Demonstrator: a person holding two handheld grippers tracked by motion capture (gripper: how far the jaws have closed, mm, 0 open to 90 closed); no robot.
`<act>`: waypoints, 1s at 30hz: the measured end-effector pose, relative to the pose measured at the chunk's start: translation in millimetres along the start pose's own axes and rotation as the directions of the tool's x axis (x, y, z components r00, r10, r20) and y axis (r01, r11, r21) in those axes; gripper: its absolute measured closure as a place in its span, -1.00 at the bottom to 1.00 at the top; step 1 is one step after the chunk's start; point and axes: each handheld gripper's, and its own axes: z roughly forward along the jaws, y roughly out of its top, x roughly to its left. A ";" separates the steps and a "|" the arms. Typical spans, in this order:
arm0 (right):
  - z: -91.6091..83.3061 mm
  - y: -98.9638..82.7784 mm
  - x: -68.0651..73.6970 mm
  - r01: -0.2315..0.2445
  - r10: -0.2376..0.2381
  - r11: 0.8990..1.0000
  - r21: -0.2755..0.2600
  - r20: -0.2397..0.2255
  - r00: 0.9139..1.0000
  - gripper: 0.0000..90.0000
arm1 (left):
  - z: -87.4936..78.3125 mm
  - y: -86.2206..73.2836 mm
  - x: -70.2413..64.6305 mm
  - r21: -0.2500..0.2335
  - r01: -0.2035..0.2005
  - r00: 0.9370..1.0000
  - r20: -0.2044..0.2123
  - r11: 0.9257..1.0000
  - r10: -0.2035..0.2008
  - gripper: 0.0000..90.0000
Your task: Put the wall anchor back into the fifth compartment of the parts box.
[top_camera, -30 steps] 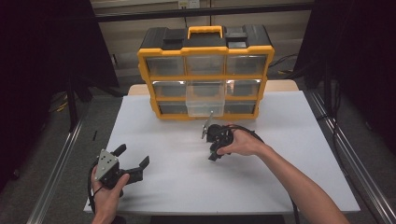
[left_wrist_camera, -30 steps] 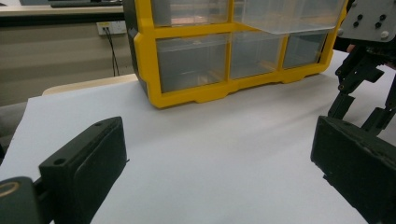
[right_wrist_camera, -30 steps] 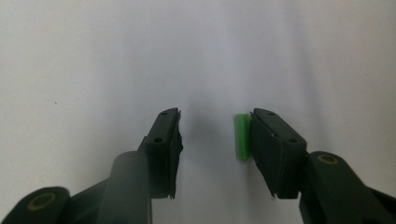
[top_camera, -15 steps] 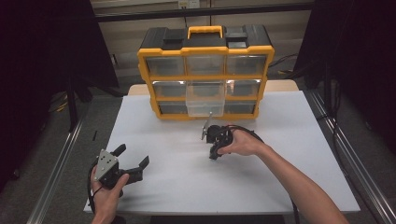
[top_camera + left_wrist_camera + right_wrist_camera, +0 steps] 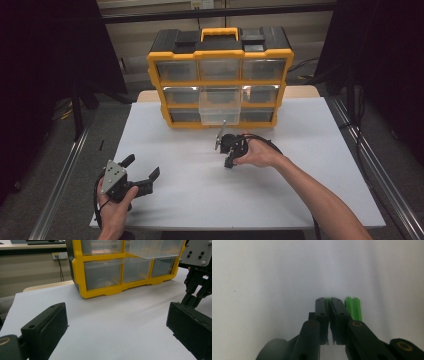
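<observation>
A small green ribbed piece [image 5: 353, 308] lies on the white table [image 5: 310, 200], and the right gripper [image 5: 329, 301] points straight down at it with its jaws drawn close together. A sliver of green shows in the narrow gap between them while the larger green part sits just beside the outer face of one jaw; whether the pads actually press on it cannot be told. Those jaws have just been closing. In the high view the right gripper [image 5: 231, 150] stands near the middle of the table, held by the person's right hand [image 5: 257, 154], a little in front of the yellow and black drawer organizer [image 5: 220, 80]. One clear drawer [image 5: 219, 107] in the middle column is pulled out toward the person. The organizer stands at the far edge of the tabletop, with a yellow carry handle on top. The left gripper [image 5: 142, 176] is held well apart near the front left corner, jaws spread wide with nothing between them, just above bare tabletop. The white surface is plain and smooth. Around it are grey floor, metal rails along both sides, dark curtains, and a beige wall behind with a socket and cable [image 5: 59, 258].
</observation>
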 end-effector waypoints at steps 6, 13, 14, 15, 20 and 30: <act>-6.9 -0.9 -0.1 -0.011 0.010 1.000 -0.029 -0.025 1.000 0.90 | 0.3 -0.4 0.2 0.001 0.011 1.000 -0.005 1.000 -0.011 -0.92; -32.3 -5.7 4.2 -0.025 0.021 0.995 -0.101 -0.039 0.999 0.90 | 0.3 -0.1 0.3 -0.005 0.002 1.000 -0.006 1.000 -0.003 -0.92; -32.3 -5.7 4.2 -0.025 0.021 0.995 -0.101 -0.039 0.999 0.90 | 0.2 -0.1 0.4 -0.006 0.003 1.000 -0.006 1.000 -0.003 -0.92; -39.2 -7.0 5.7 -0.034 0.029 0.992 -0.123 -0.042 0.999 0.90 | 0.2 -0.2 0.1 -0.008 0.009 1.000 -0.002 1.000 -0.009 -0.92; -55.1 -10.2 8.6 -0.004 -0.002 0.980 -0.200 -0.030 1.000 0.90 | -0.1 -0.1 -0.3 -0.011 0.014 1.000 -0.018 1.000 -0.015 -0.92; -94.2 -13.5 13.1 0.013 -0.012 0.950 -0.311 0.004 1.000 0.90 | -0.5 0.3 1.2 -0.013 0.002 1.000 -0.024 1.000 -0.002 -0.92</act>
